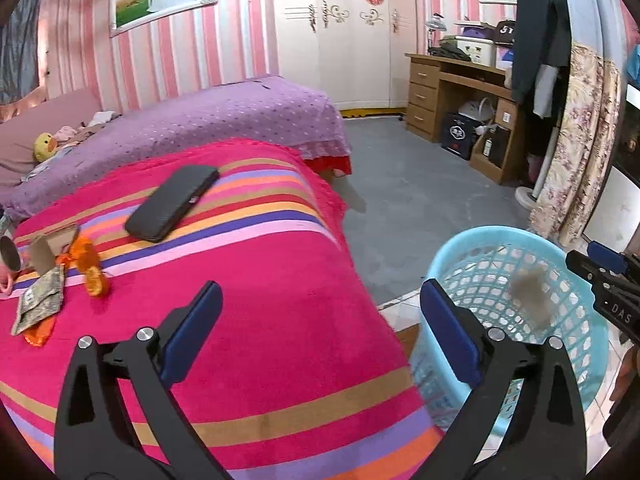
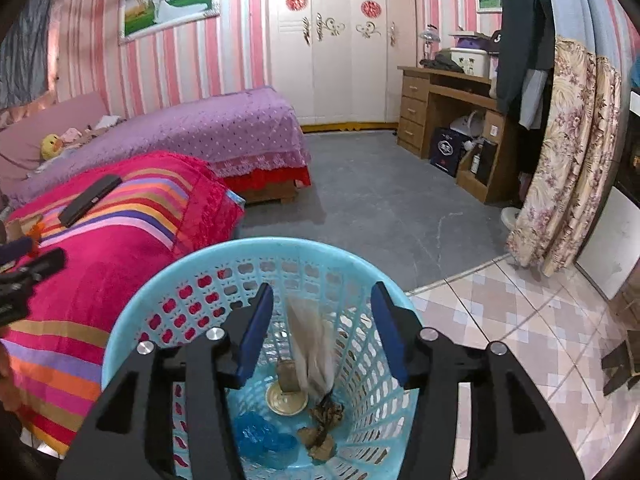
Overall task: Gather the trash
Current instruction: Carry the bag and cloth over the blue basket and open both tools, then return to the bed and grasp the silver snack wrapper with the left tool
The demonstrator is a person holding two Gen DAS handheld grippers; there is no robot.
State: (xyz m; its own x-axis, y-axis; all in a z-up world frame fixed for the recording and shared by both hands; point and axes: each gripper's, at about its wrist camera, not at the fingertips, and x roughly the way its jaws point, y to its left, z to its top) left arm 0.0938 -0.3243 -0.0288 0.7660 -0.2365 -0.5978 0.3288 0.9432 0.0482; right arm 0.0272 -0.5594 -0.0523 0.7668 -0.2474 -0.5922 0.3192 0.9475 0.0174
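A light blue mesh basket (image 2: 168, 280) stands on the floor beside the bed. My right gripper (image 2: 322, 292) hangs open over its mouth. A blurred grey-beige scrap (image 2: 310, 340) is in mid-air below the jaws, touching neither pad; the left wrist view shows the scrap (image 1: 530, 296) inside the basket (image 1: 480, 240). A tin lid (image 2: 286, 400), blue plastic (image 2: 256, 436) and brown scraps (image 2: 324, 420) lie at the bottom. My left gripper (image 1: 320, 292) is wide open and empty over the striped blanket's corner. Orange wrappers (image 1: 90, 268), a cardboard tube (image 1: 40, 256) and a crumpled paper (image 1: 40, 300) lie at far left.
A black wallet-like case (image 1: 172, 204) rests on the pink striped blanket (image 1: 260, 340). A purple-covered bed (image 1: 240, 116) is behind, a wooden desk (image 1: 452, 92) at the back right and a floral curtain (image 1: 576, 140) at right. Grey floor (image 1: 400, 200) lies between.
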